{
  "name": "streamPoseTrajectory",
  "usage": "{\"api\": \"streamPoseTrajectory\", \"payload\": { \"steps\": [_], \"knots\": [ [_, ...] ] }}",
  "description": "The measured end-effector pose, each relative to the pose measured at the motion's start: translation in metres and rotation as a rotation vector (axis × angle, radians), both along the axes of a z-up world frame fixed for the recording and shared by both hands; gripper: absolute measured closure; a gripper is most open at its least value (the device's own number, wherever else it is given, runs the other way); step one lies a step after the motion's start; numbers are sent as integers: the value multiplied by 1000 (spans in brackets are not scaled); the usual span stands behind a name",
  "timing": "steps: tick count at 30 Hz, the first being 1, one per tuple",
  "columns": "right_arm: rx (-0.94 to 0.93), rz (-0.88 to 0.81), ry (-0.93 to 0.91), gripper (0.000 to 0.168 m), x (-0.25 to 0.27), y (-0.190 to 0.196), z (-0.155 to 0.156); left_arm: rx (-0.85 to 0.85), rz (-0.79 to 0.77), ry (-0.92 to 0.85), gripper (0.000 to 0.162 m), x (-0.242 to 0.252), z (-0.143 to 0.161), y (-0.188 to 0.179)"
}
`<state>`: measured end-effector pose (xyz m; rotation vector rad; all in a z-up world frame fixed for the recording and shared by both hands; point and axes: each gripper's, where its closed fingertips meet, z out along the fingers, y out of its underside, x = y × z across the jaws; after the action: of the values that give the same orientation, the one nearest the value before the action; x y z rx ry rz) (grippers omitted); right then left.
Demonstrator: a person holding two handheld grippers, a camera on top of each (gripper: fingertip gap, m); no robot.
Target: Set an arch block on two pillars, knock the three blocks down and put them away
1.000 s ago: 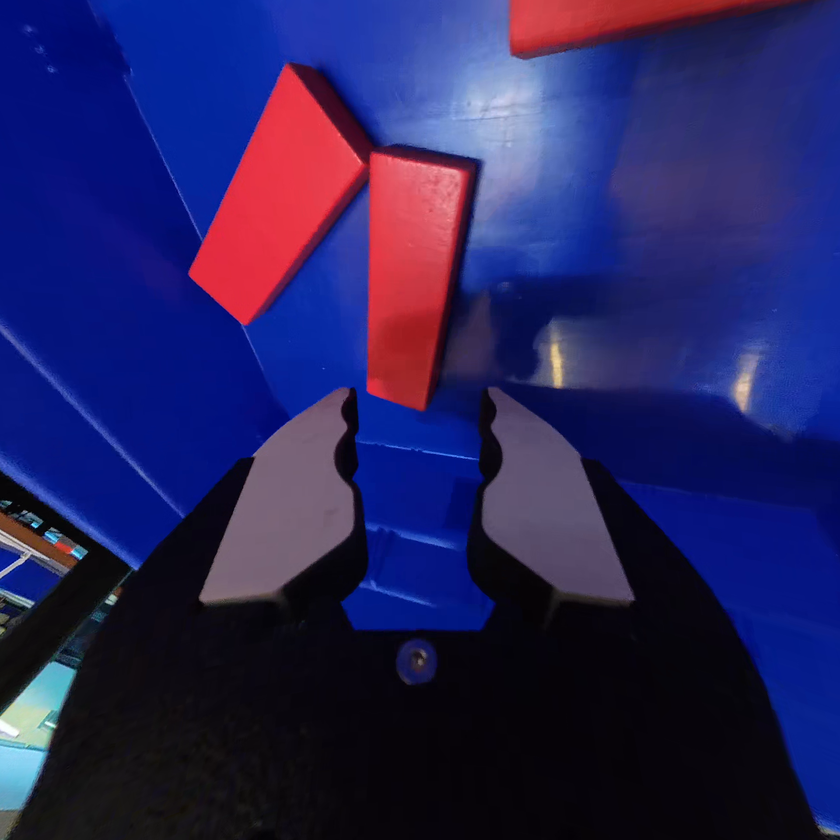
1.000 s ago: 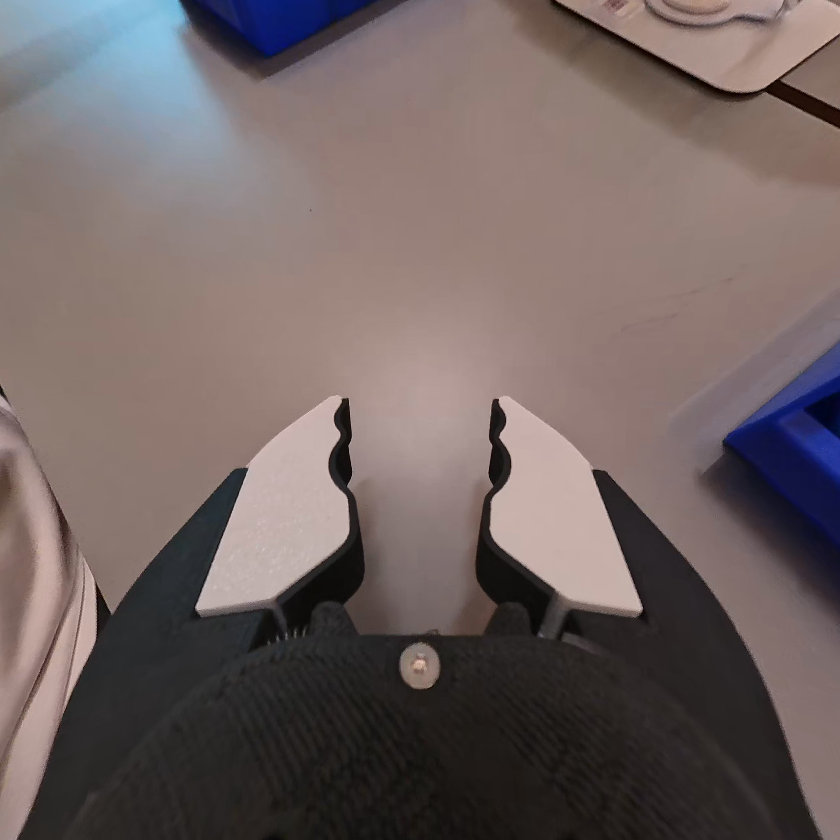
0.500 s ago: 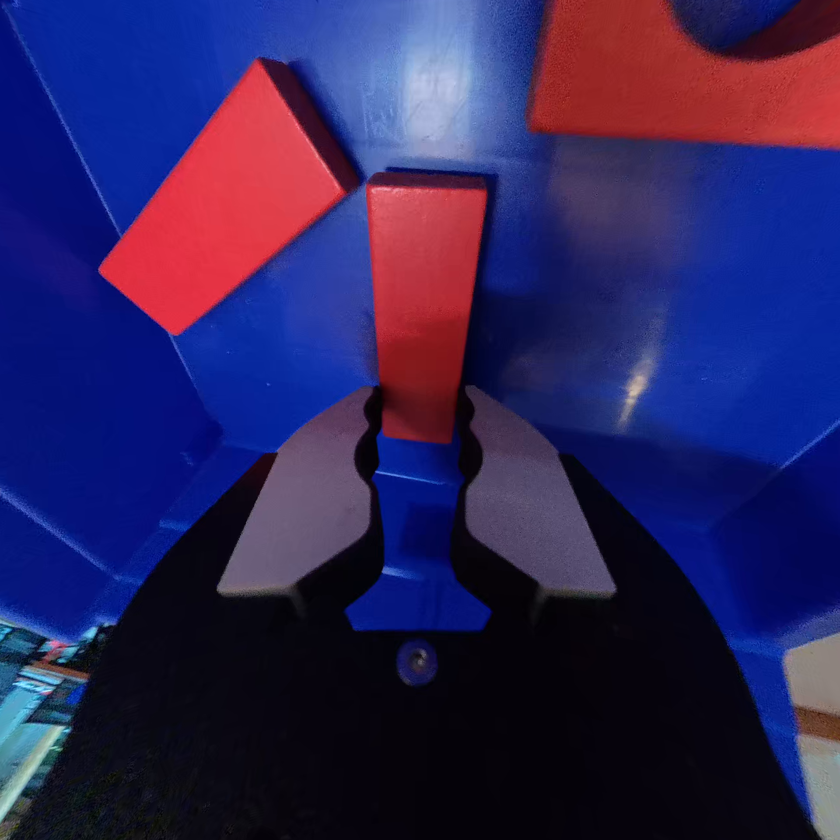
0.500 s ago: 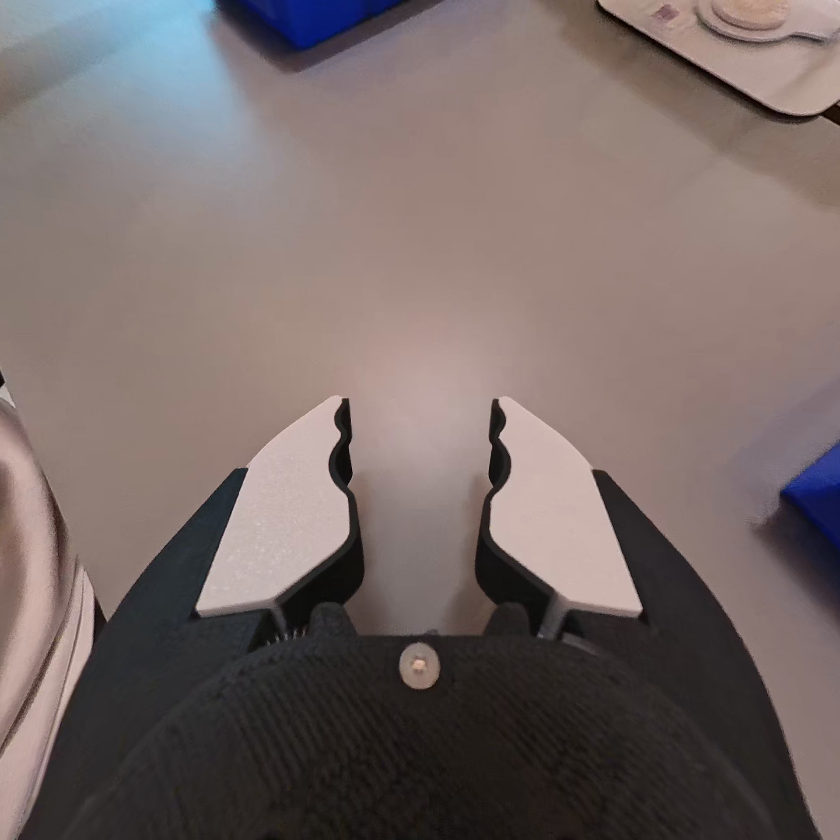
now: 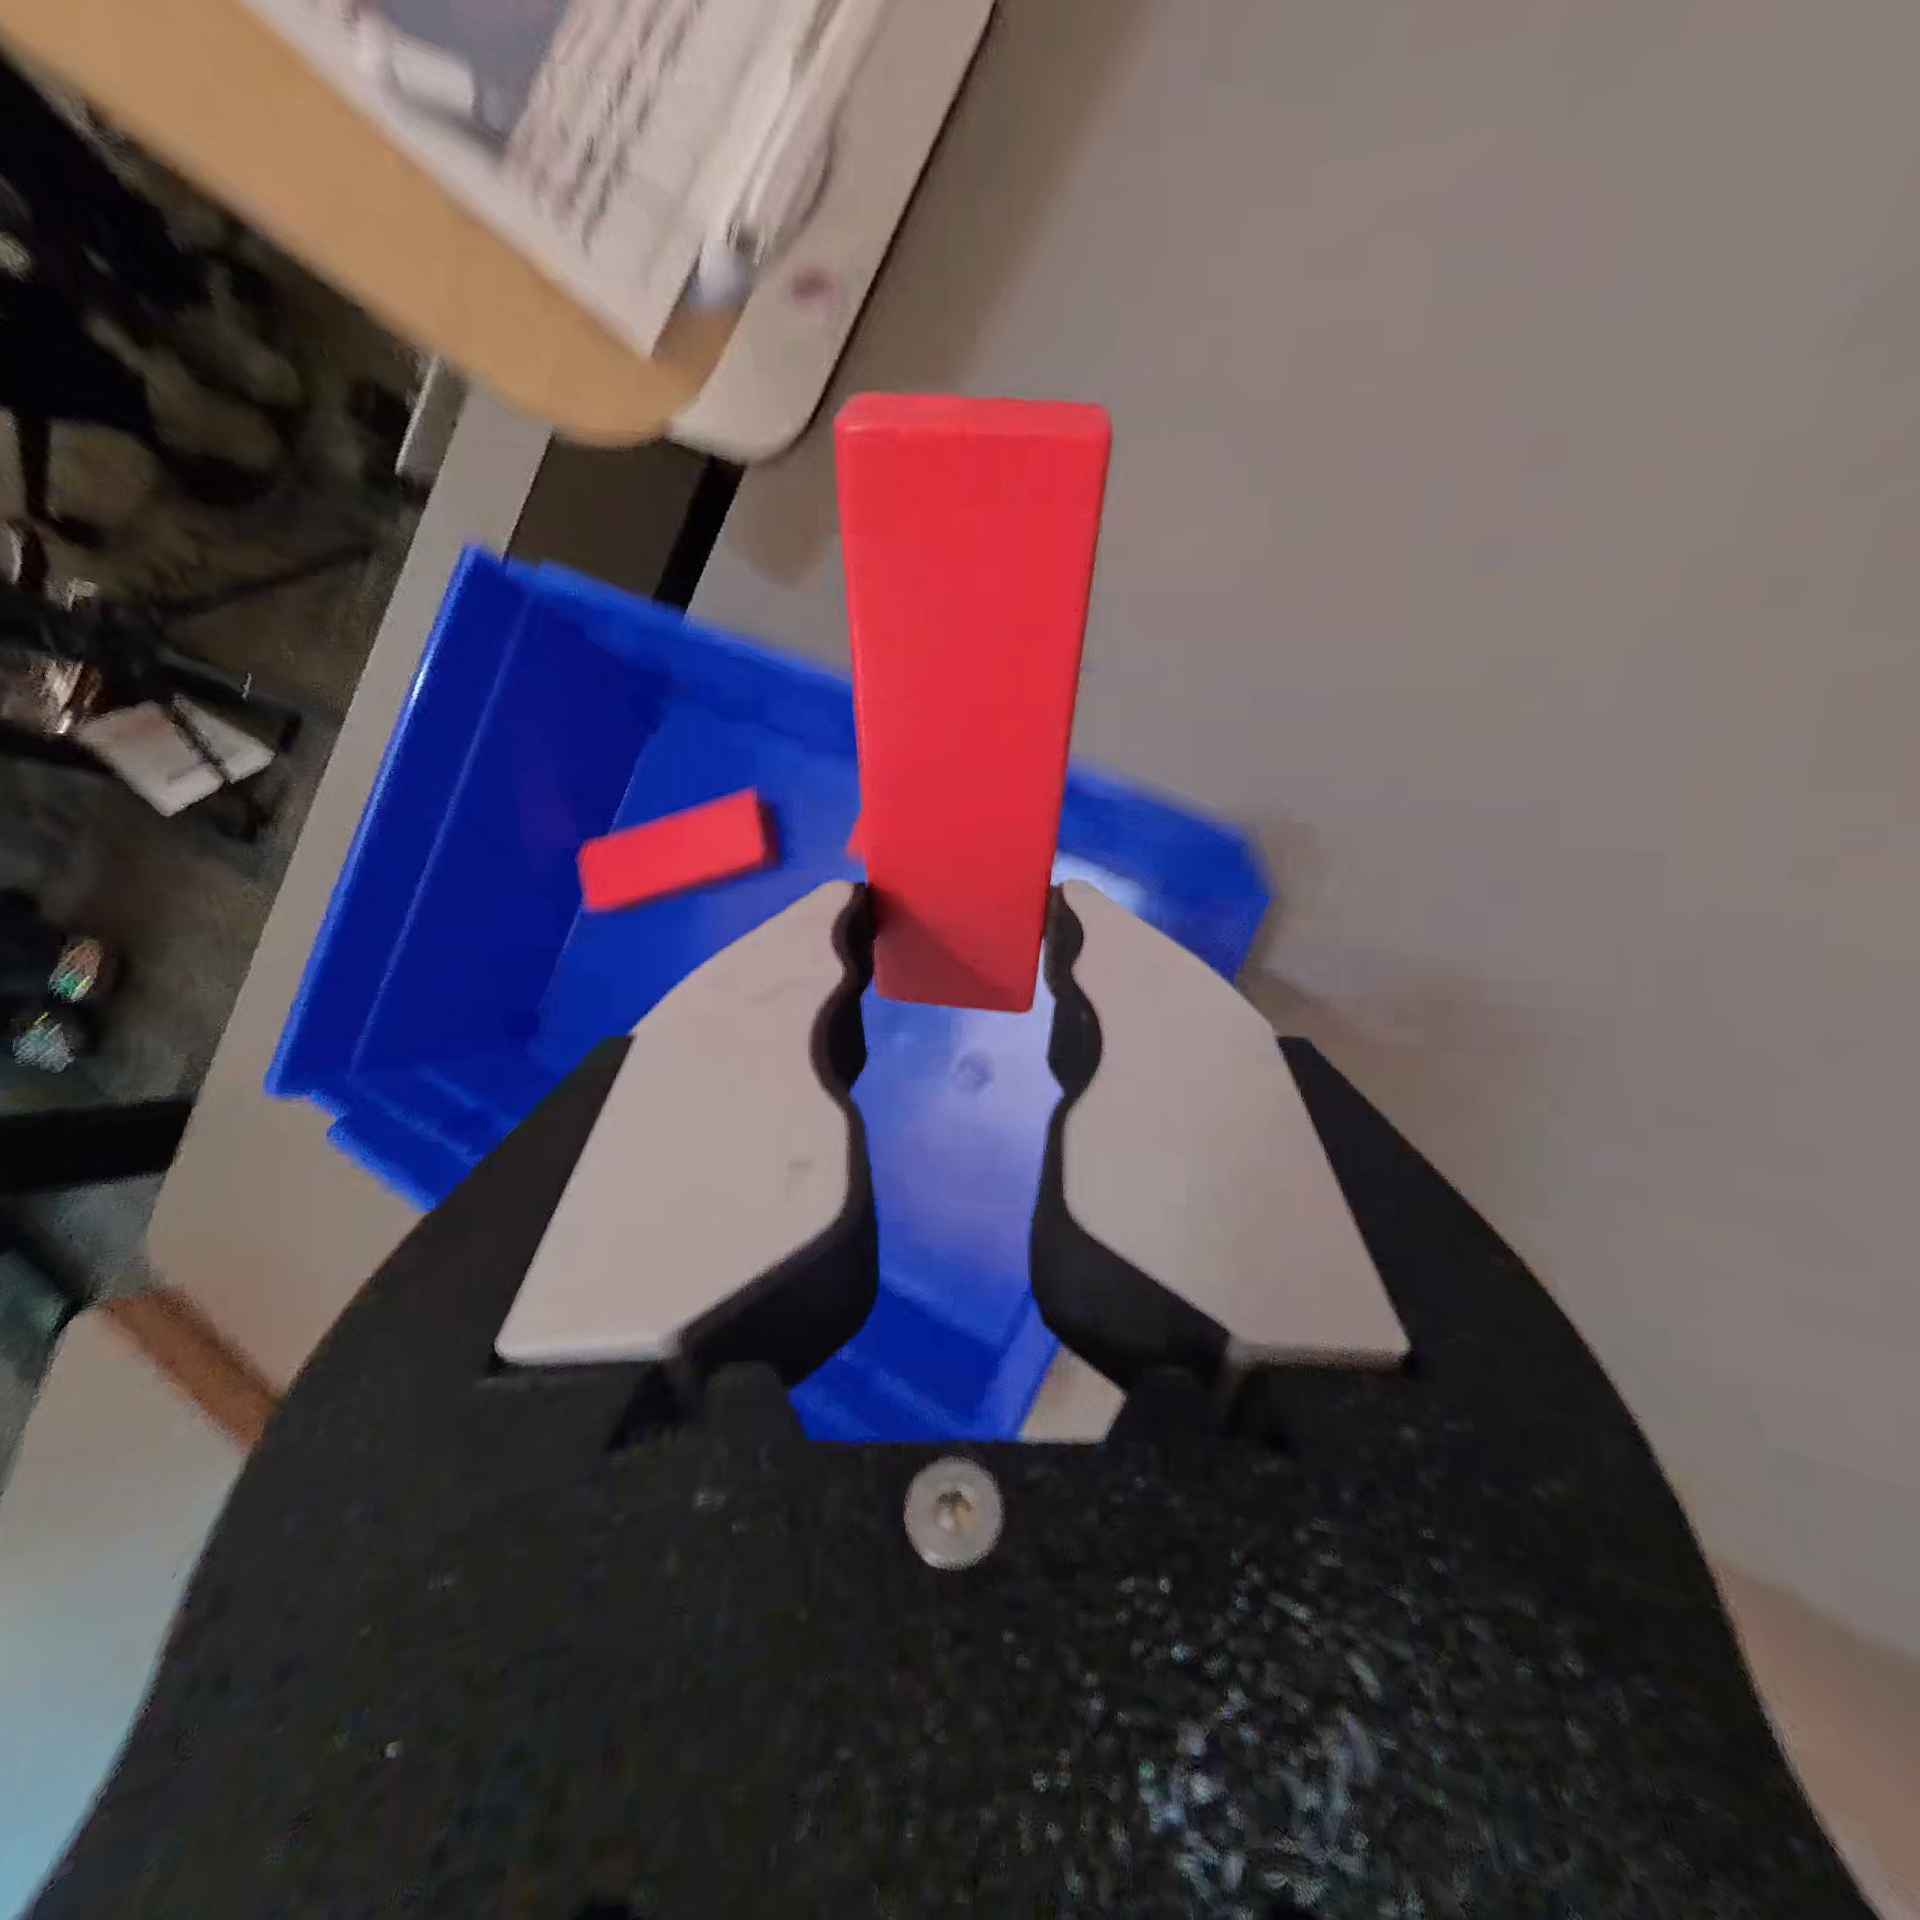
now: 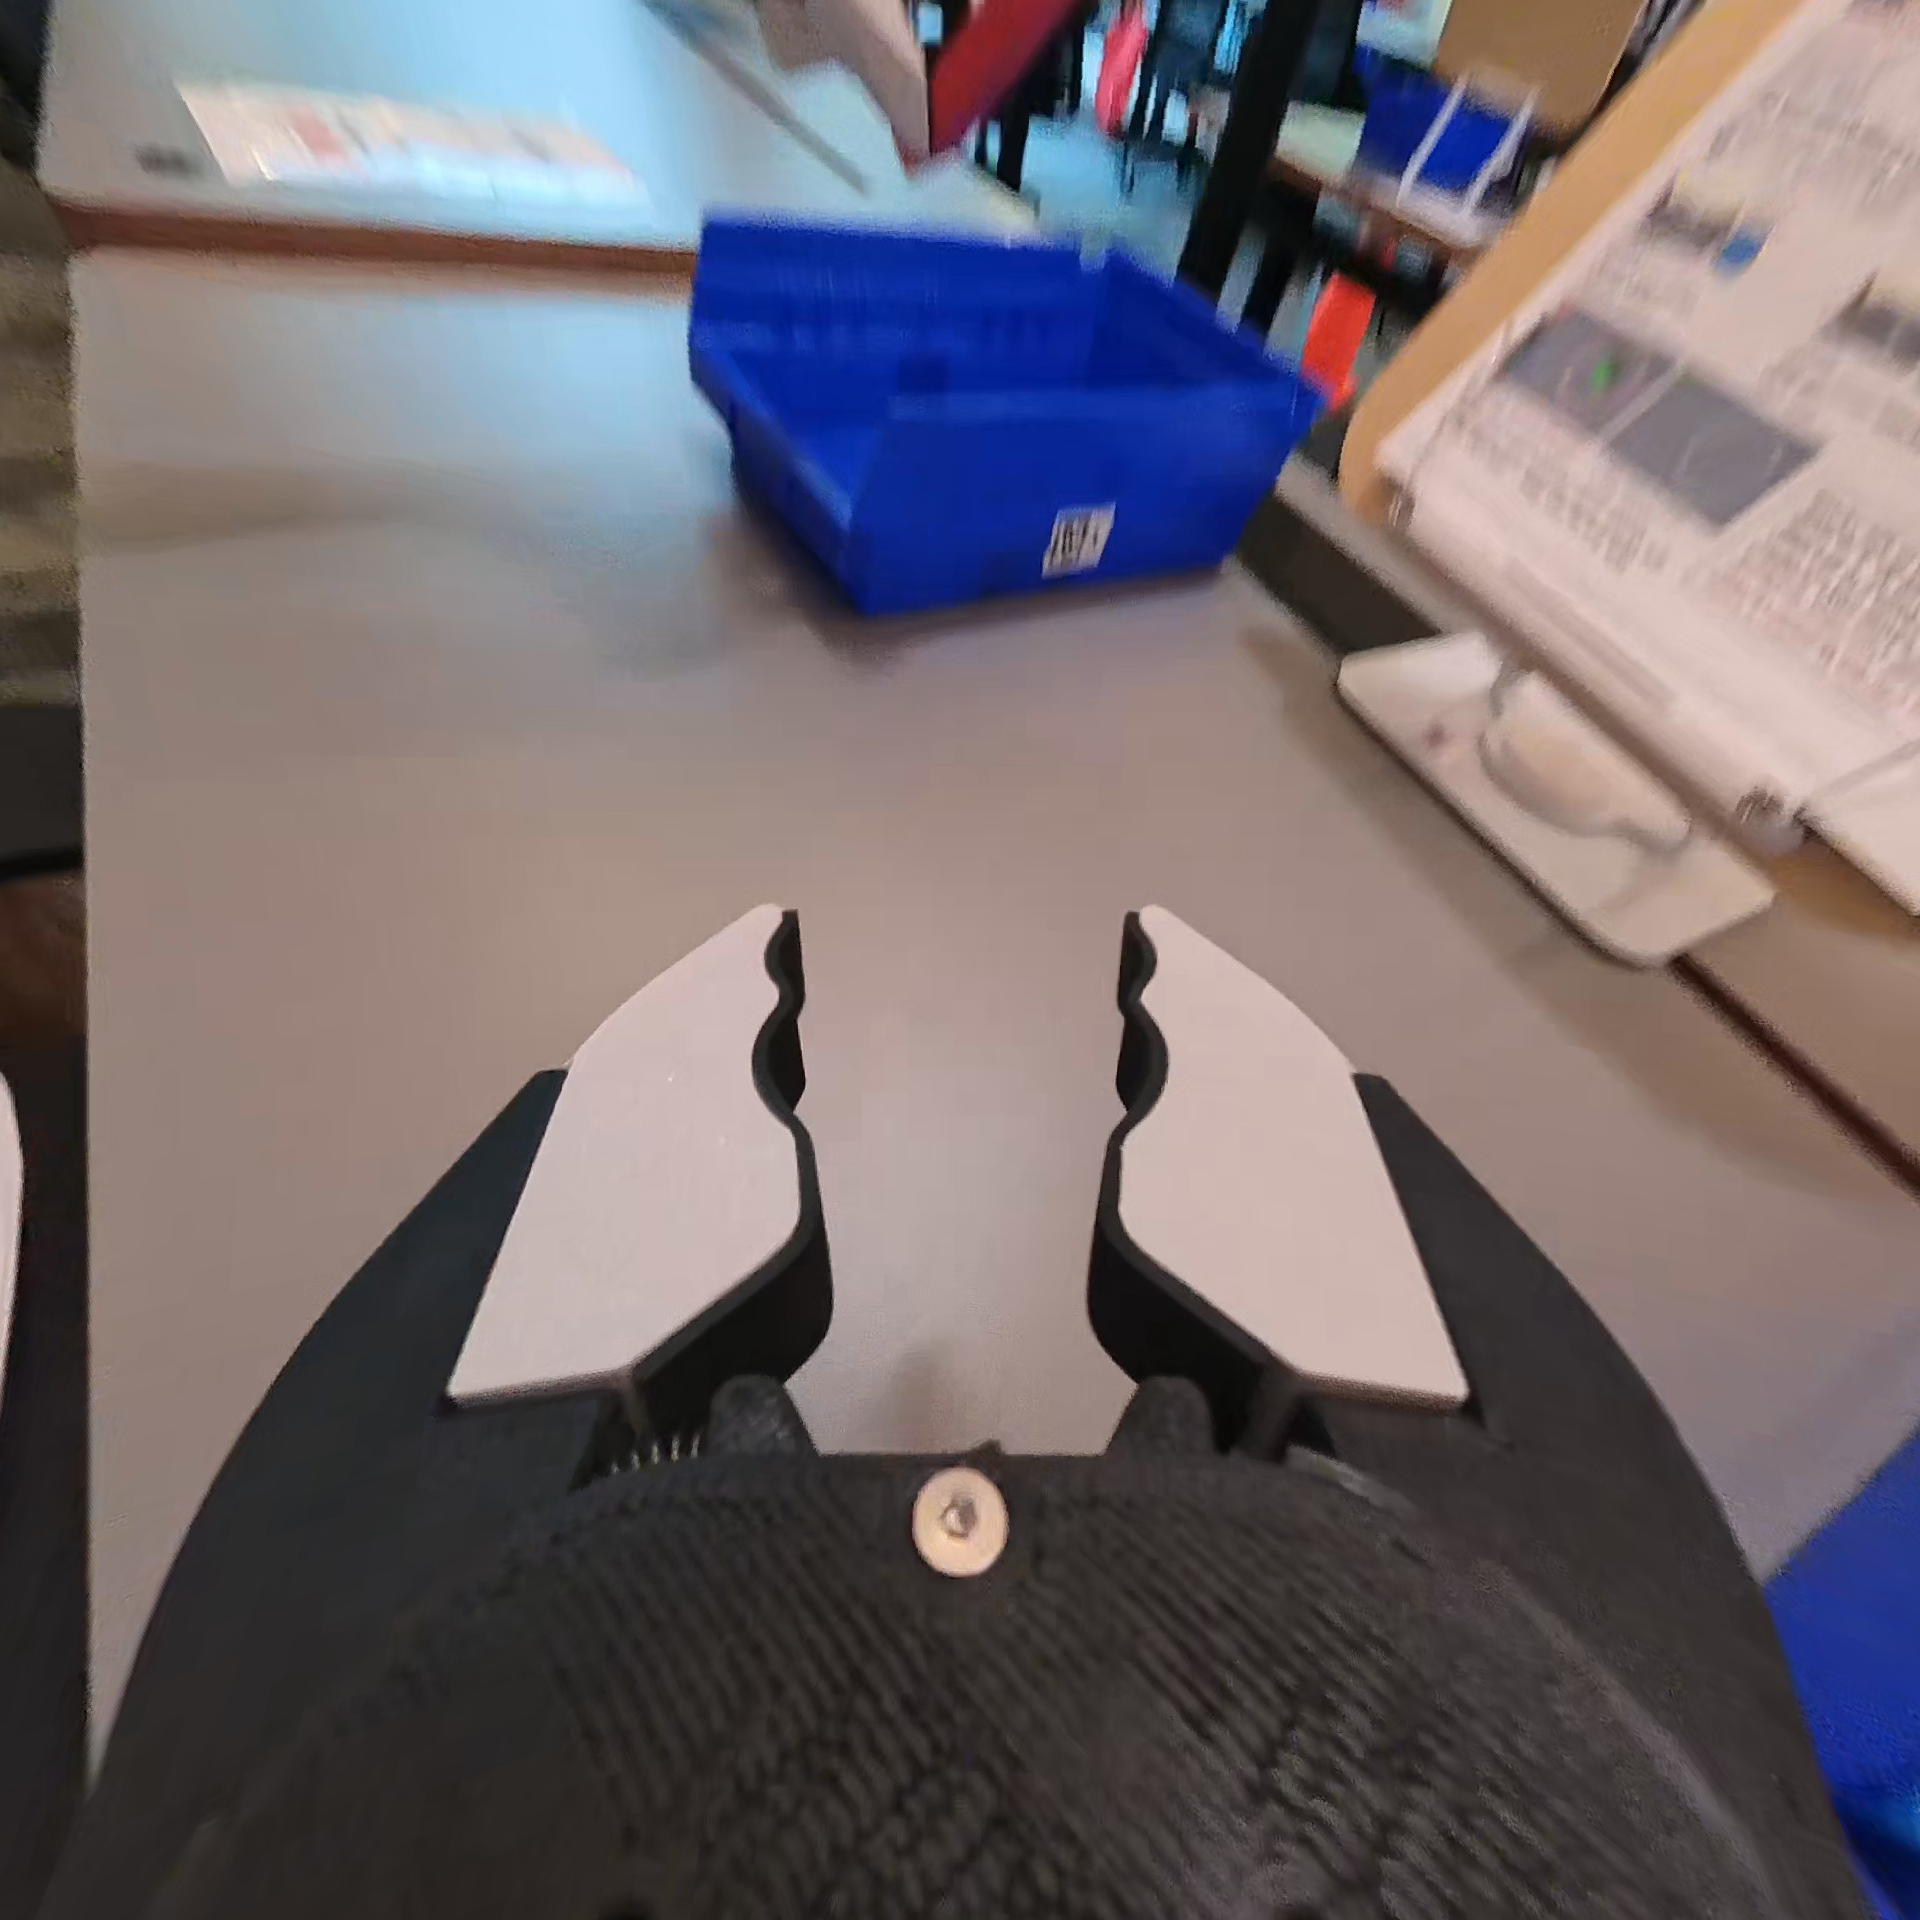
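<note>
My left gripper [image 5: 956,914] is shut on one end of a long red block [image 5: 966,686], which points away from me, high above a blue bin [image 5: 457,894]. A second red block [image 5: 673,850] lies on the bin's floor. My right gripper [image 6: 961,935] is open and empty above the grey table [image 6: 416,727]. A blue bin [image 6: 987,416] stands on the table well beyond its fingers.
A white stand [image 6: 1558,790] carries a tilted printed board [image 6: 1714,468] at the right of the right wrist view. The same board and stand foot [image 5: 644,156] show at the top left of the left wrist view. The table edge [image 5: 343,810] runs beside the bin. The left gripper's tips are roughly 35 cm from the right gripper's.
My left gripper closed on the red block inside the bin and has lifted it well above the bin. My right gripper has tilted up from the bare table toward the far bin, still open.
</note>
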<state>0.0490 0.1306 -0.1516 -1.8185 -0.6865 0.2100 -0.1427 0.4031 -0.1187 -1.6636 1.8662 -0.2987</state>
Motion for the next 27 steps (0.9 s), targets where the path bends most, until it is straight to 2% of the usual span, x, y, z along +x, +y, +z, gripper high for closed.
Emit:
{"api": "streamPoseTrajectory", "payload": {
  "steps": [3,7,12,17,21,27],
  "knots": [
    [137,87,70,108,-23,17,39,-97,-36,-166,131,29,18,-51],
    [296,191,124,105,-46,37,83,-203,-140,-341,131,71,22,-118],
    [310,347,178,105,-63,50,105,-207,-315,-411,131,109,10,-187],
    [219,540,170,115,-71,39,99,-247,-413,-423,131,124,0,-218],
    [199,581,204,124,-67,34,103,-239,-437,-420,131,126,-6,-224],
    [145,567,111,124,-61,37,90,-250,-442,-433,131,130,-10,-227]
  ]
}}
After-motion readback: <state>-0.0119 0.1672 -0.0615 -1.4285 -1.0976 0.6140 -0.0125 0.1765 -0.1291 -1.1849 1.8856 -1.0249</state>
